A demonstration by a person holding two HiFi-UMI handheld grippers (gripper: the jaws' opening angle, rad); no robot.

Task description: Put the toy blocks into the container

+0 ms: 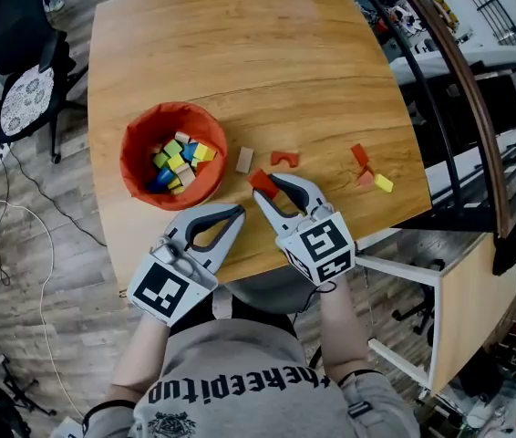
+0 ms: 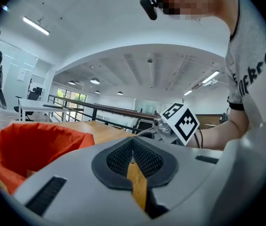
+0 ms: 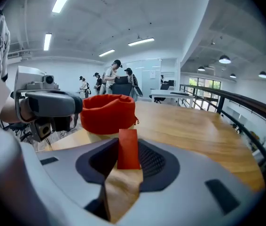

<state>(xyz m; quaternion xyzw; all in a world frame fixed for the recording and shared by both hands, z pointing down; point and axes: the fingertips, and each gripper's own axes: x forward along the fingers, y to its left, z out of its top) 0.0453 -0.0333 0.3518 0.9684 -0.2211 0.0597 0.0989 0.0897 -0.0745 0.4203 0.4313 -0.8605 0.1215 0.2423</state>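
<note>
With right gripper pinching the red block, carry left & up over the basket; let go only once well inside the rim. Short trip by the look of the head view: basket just left of both grippers, yellow, green & blue blocks already piled inside. Hold the squeeze steady en route: gripped at one end only, the rest sticking out past the pads, so prob. apt to pivot if jerked. Clear the soft rim rather than brush it; looks floppy, could fold or tip. Release low so nothing bounces back out. Mind the left gripper, parked close by the basket and near the path.

Tool state: right jaws partway apart, pads pressed on both sides of the red block, nothing else touched as far as visible. Left jaws closed, pads meeting, nothing between them, hanging over the near edge of the table.

Not yet in: beige block & red arch just ahead of the right gripper; further right another red piece, a pinkish one & a yellow block close together.
</note>
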